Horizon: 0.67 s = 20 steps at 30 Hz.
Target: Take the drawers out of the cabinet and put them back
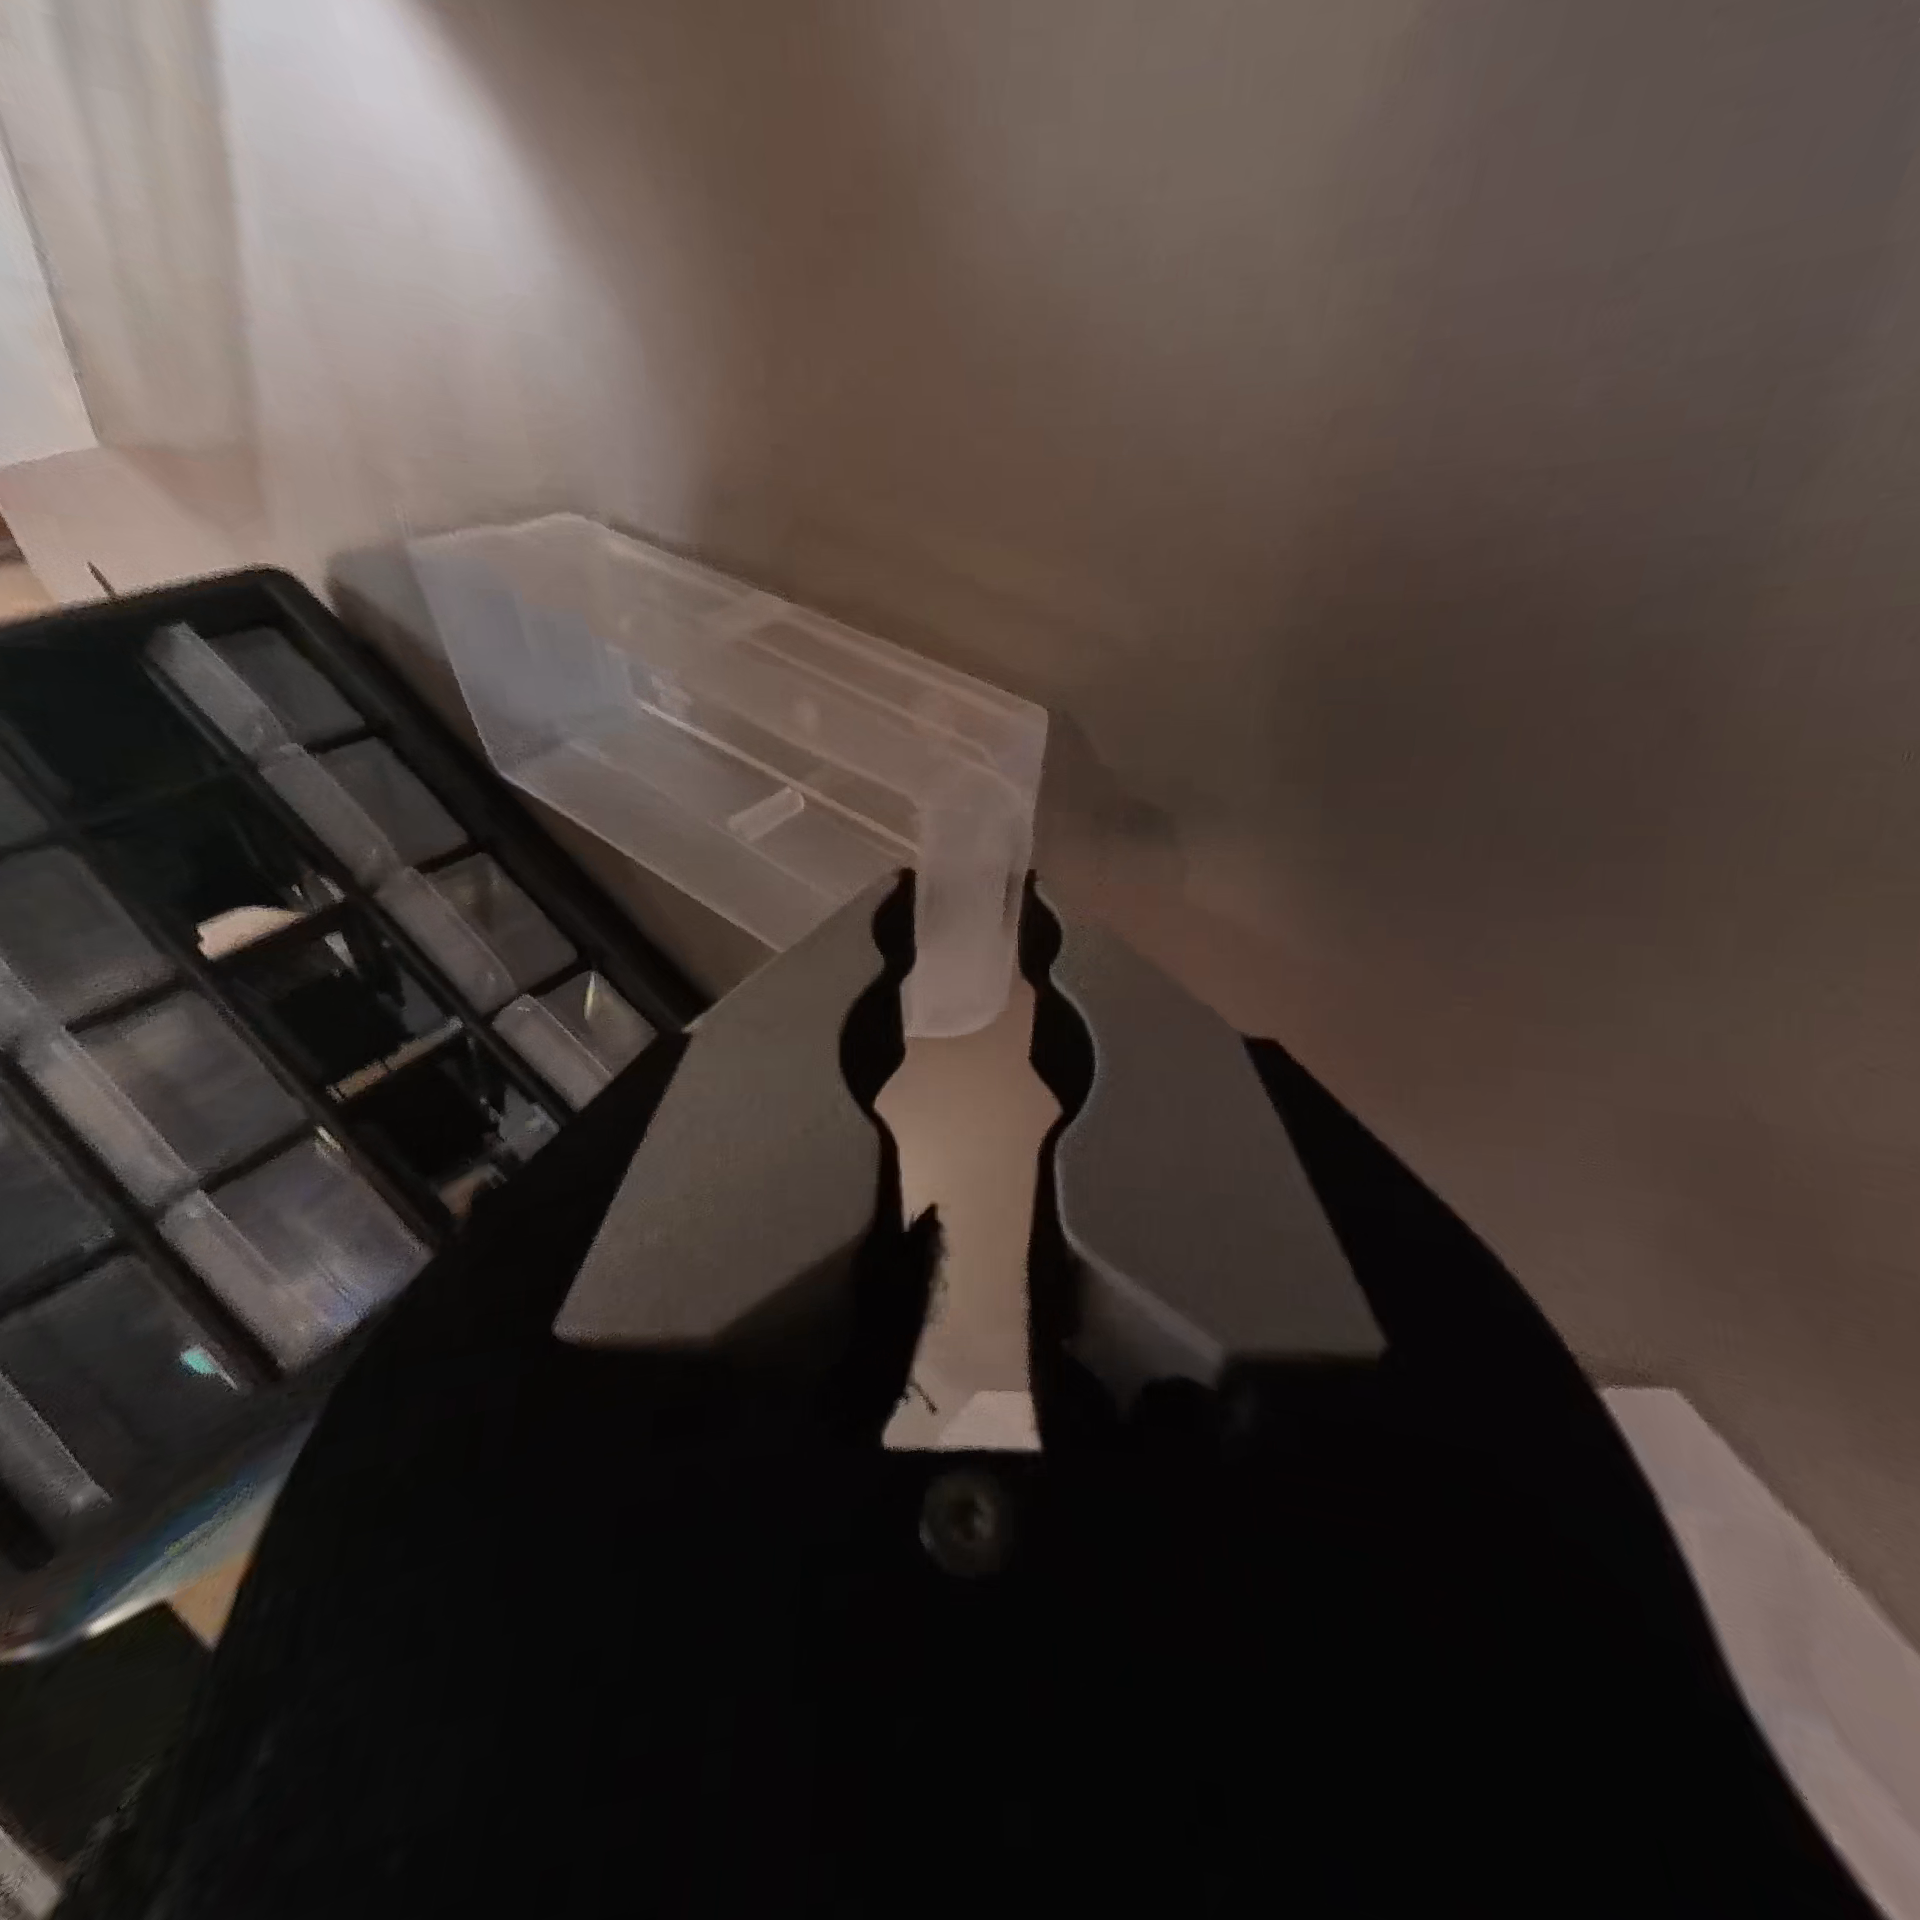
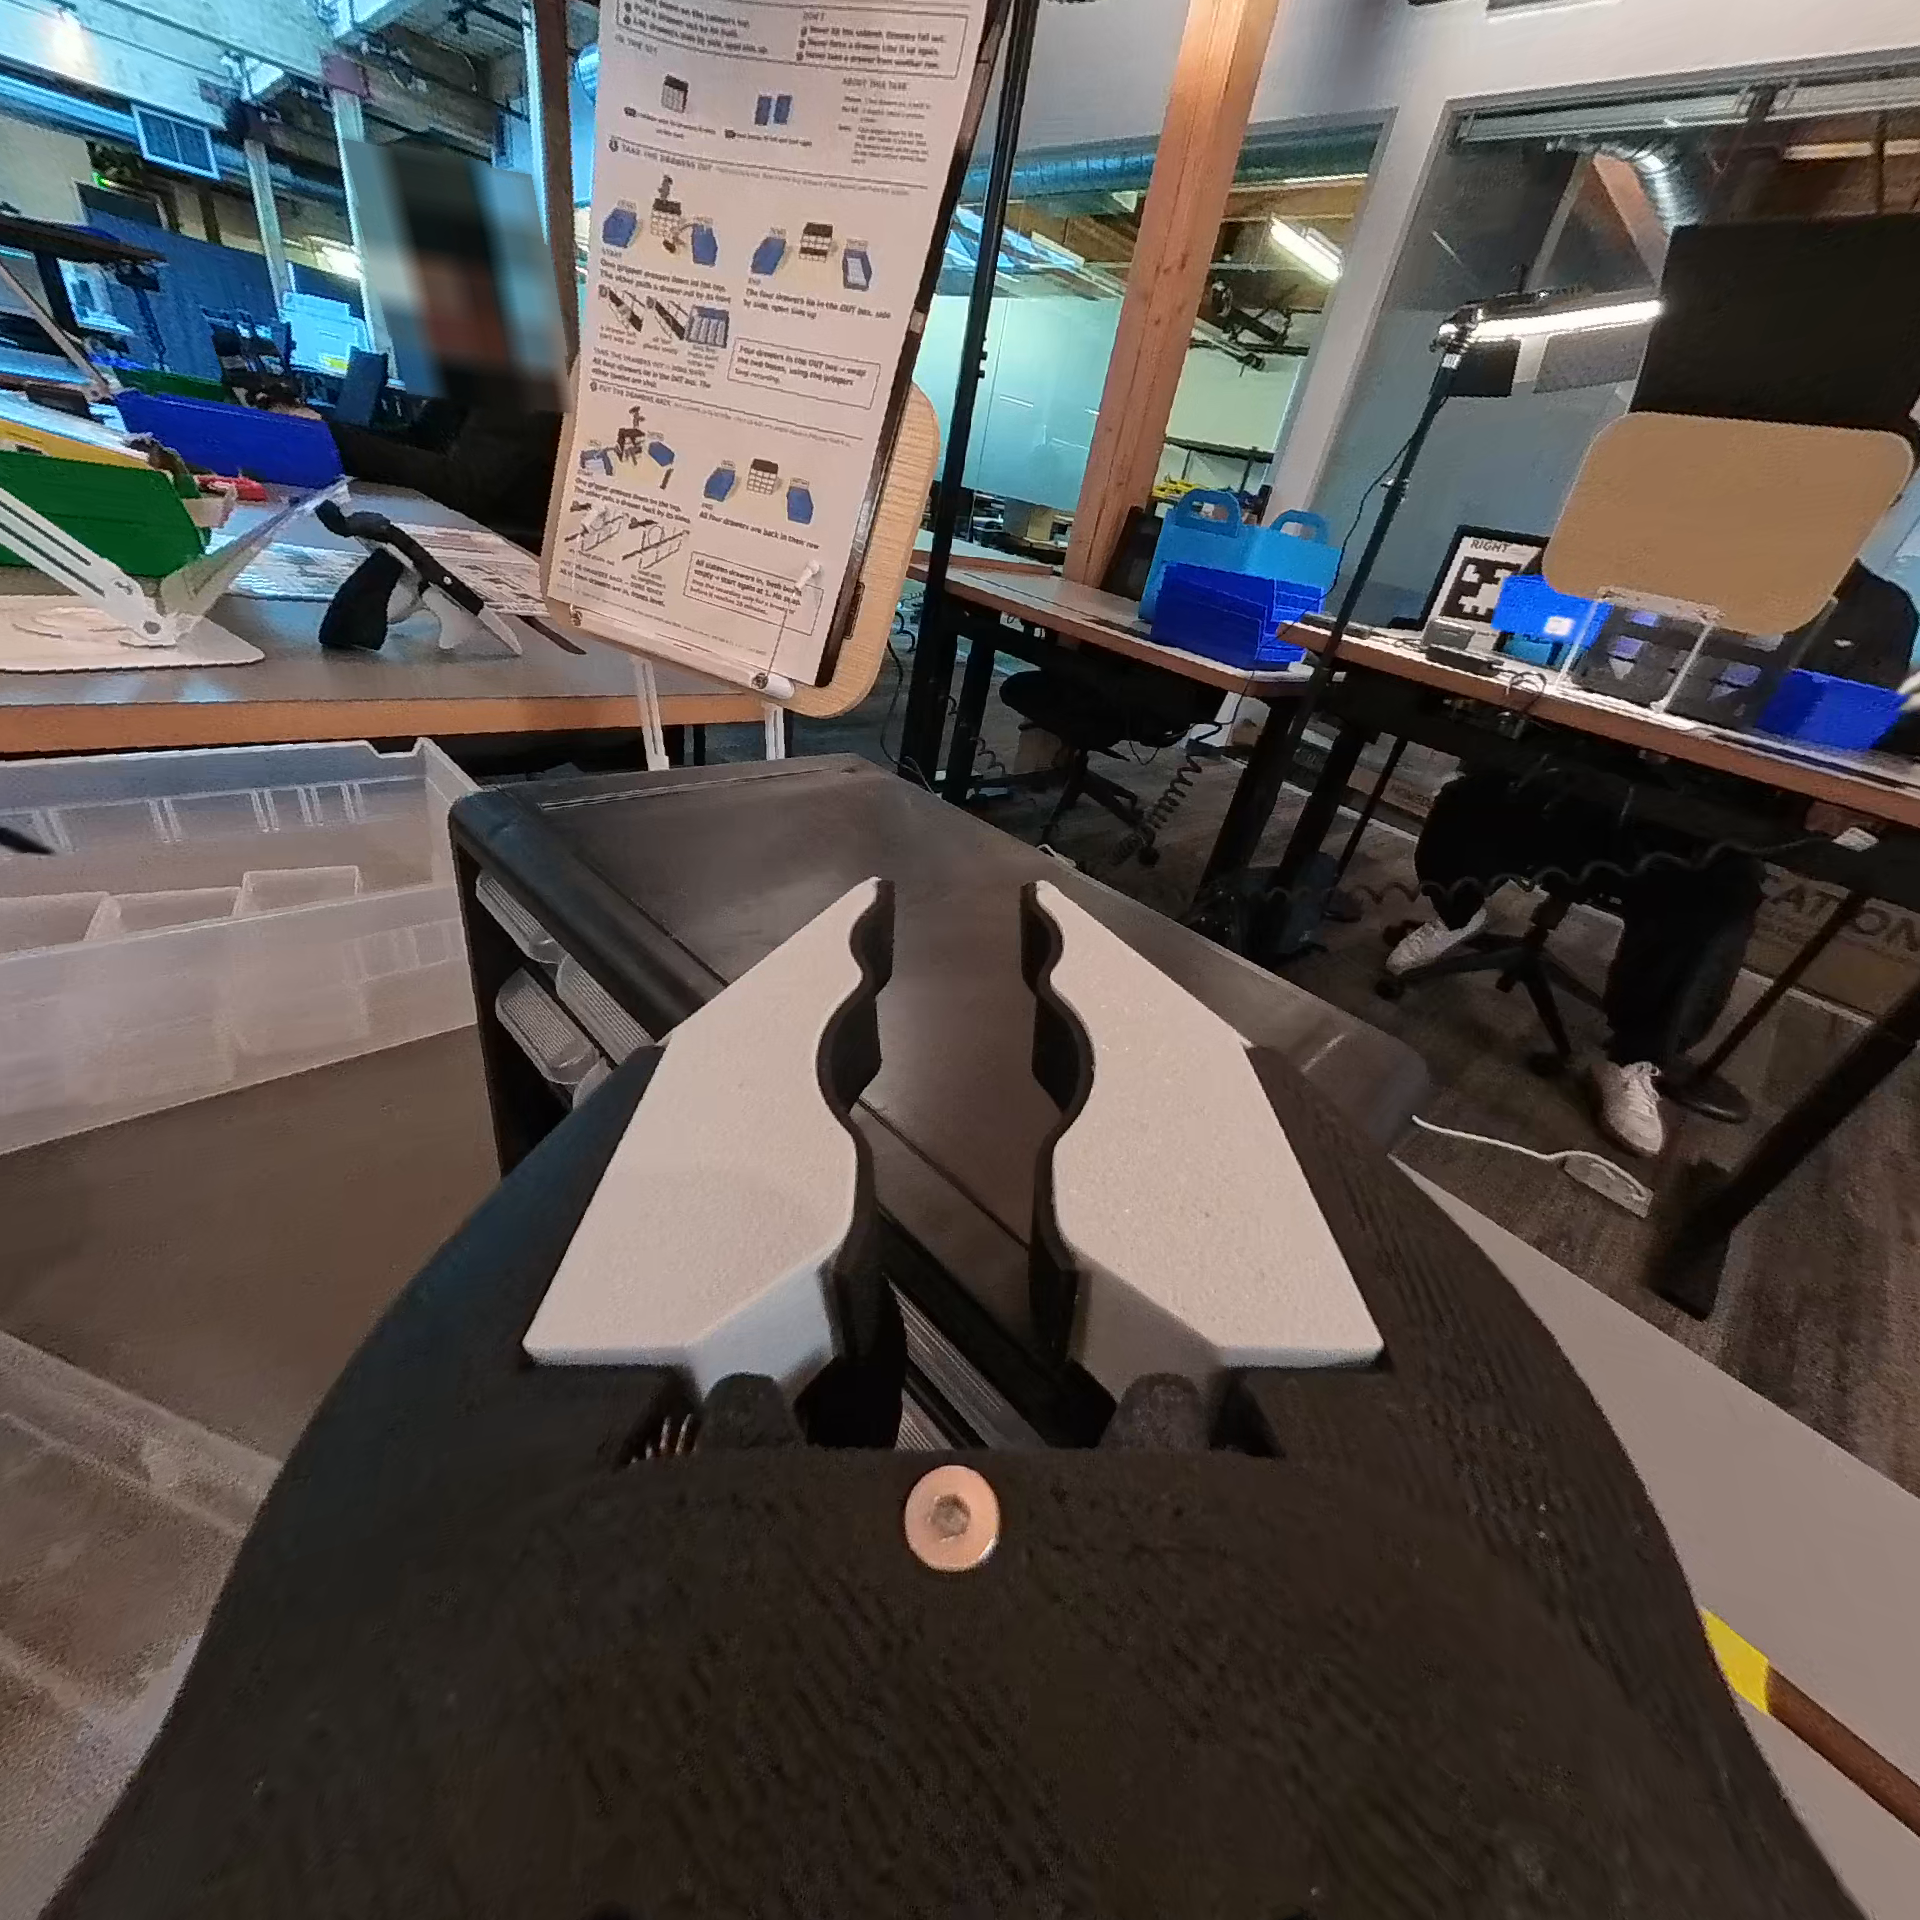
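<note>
The black cabinet [image 1: 208,987] fills the left of the left wrist view, its front a grid of clear drawers with some slots open. My left gripper [image 1: 968,894] is shut on the front handle [image 1: 961,935] of a clear drawer [image 1: 727,727] that is out of the cabinet, just right of it. The view is blurred. In the right wrist view my right gripper [image 2: 958,899] is over the cabinet's flat top [image 2: 727,883]. Its jaws stand a narrow gap apart with nothing between them.
A clear bin [image 2: 208,935] holding clear drawers stands left of the cabinet, and another clear bin's edge [image 2: 83,1507] is nearer. An instruction sheet on a stand [image 2: 748,343] is behind. The table edge [image 2: 1766,1558] runs at the right. A seated person's legs [image 2: 1662,987] are beyond it.
</note>
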{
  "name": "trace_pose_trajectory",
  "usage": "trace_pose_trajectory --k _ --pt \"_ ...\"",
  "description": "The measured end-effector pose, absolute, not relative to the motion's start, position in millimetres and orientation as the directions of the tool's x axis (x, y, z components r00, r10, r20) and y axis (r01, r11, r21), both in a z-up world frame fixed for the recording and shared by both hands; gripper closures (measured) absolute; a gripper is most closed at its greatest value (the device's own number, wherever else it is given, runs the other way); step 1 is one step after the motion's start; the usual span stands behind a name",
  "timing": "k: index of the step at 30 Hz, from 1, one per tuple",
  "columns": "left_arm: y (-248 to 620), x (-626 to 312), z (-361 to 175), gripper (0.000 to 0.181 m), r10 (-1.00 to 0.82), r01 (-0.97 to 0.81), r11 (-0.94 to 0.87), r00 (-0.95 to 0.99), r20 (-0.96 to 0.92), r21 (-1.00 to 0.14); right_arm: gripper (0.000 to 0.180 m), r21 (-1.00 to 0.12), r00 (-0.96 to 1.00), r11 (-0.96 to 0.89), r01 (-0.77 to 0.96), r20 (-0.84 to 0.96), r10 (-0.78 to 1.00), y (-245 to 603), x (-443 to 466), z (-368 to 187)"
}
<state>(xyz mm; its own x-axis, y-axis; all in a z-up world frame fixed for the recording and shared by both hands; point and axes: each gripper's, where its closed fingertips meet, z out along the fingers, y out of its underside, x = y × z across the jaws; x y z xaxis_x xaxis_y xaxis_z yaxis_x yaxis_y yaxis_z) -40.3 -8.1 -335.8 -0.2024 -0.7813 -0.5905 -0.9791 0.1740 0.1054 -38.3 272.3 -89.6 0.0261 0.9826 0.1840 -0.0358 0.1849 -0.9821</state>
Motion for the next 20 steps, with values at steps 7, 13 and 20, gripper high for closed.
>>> trace_pose_trajectory --k 7,13,20 --pt "18.7 -31.1 -308.3 0.164 -0.698 -0.975 -0.222 0.168 -0.696 -0.013 0.157 -0.984 0.025 0.170 -0.043 0.169 0.985 272.7 -38.0 -88.8" --pt "30.0 -27.7 -283.5 0.164 -0.524 -0.758 -0.643 0.536 -0.662 -0.105 0.157 -0.987 0.018 0.153 -0.057 0.152 0.988 273.0 -37.6 -87.5" --pt "61.1 -17.4 -268.8 0.164 -0.473 -0.695 -0.701 0.620 -0.626 -0.159 0.157 -0.987 0.014 0.151 -0.058 0.150 0.989 272.5 -37.7 -87.4"
